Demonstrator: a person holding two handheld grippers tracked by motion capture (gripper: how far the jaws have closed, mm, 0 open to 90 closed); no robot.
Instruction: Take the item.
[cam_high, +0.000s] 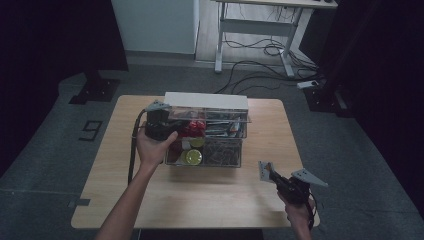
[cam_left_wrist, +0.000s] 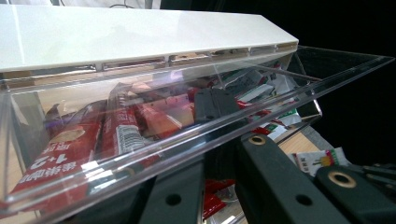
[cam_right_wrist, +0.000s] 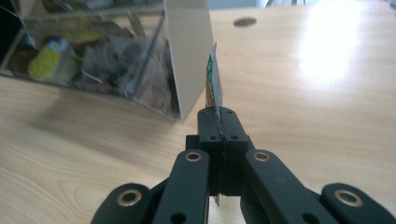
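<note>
Pinching a small sachet (cam_right_wrist: 214, 77) edge-on, the right gripper (cam_right_wrist: 218, 111) is sitting clenched over bare table (cam_high: 210, 200), right of the clear organizer box (cam_high: 227, 150); the left gripper (cam_high: 165, 127) is sitting at the box's left end, jaws clamped on the edge of the raised clear lid (cam_left_wrist: 196, 135); red snack packets (cam_left_wrist: 79, 149) are lying under that lid.

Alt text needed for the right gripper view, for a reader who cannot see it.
The right gripper has its black jaws shut on a thin sachet held edge-on above a light wooden table. Behind it to the left stands a clear plastic box of mixed packets, one of them yellow-green.
</note>
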